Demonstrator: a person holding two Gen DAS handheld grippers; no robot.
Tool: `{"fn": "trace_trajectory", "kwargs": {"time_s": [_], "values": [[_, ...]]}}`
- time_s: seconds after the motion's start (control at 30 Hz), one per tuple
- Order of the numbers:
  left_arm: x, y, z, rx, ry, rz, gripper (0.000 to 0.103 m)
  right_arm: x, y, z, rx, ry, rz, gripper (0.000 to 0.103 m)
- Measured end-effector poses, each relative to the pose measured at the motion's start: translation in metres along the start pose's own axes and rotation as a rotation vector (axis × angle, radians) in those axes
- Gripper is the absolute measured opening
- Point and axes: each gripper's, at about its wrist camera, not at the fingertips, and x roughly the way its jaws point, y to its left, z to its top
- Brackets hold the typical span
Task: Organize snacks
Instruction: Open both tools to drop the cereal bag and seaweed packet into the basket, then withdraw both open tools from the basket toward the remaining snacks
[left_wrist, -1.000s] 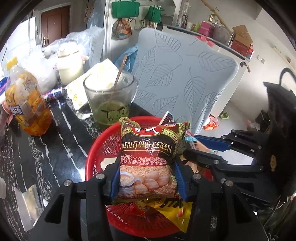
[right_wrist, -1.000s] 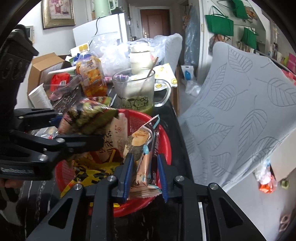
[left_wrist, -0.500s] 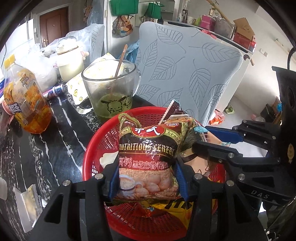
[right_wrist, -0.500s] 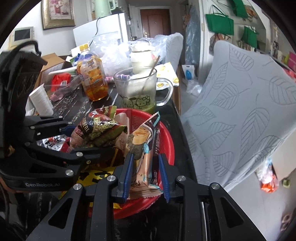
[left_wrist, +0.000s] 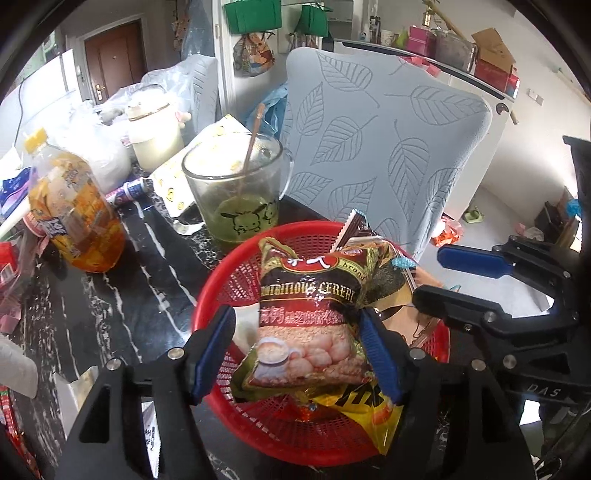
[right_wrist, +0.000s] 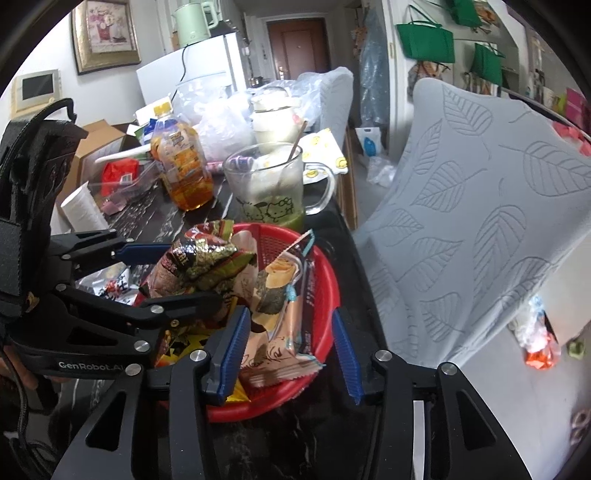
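Observation:
A red mesh basket (left_wrist: 214, 280) (right_wrist: 328, 295) on the dark marble table holds the snacks. A brown-and-red cereal bag (left_wrist: 310, 325) (right_wrist: 203, 258) leans upright in it between the fingers of my left gripper (left_wrist: 295, 314) (right_wrist: 192, 271). Its jaws are opening, and the left pad stands clear of the bag. A peach seaweed-roll packet (right_wrist: 280, 332) stands in the basket between the blue pads of my right gripper (right_wrist: 290, 314) (left_wrist: 428, 275). Those jaws are opening too, with gaps on both sides of the packet. A yellow packet (left_wrist: 369, 406) lies beneath the cereal bag.
A glass mug (left_wrist: 236, 192) (right_wrist: 269, 188) of green drink with a spoon stands just behind the basket. An orange juice bottle (left_wrist: 74, 214) (right_wrist: 184, 166) is to the left. A leaf-patterned chair back (left_wrist: 388, 147) (right_wrist: 480, 221) rises at the table's right edge. Bags and boxes crowd the far end.
Both grippers have spread their jaws, letting go of the cereal bag and the seaweed-roll packet, which now rest in the basket. Neither hand has shifted much.

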Motion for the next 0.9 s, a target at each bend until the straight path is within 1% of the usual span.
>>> {"fn": "trace_trajectory", "kwargs": {"time_s": [0.1, 0.27, 0.5, 0.77, 0.9], "values": [[-0.009, 0.003, 0.001, -0.014, -0.018, -0.001, 0.068, -0.007, 0.001, 0.001, 0.001, -0.014, -0.010, 0.046], [-0.033, 0.004, 0.001, -0.009, -0.066, 0.018, 0.068, -0.022, 0.008, 0.003, -0.011, -0.043, -0.025, 0.046], [-0.069, 0.004, -0.005, -0.001, -0.130, 0.041, 0.068, -0.045, 0.025, 0.004, -0.033, -0.091, -0.021, 0.046], [-0.106, 0.007, -0.024, -0.002, -0.181, 0.051, 0.068, -0.070, 0.053, -0.001, -0.068, -0.138, 0.000, 0.046], [-0.119, 0.013, -0.038, -0.031, -0.185, 0.043, 0.068, -0.075, 0.072, -0.008, -0.083, -0.144, 0.026, 0.048]]}}
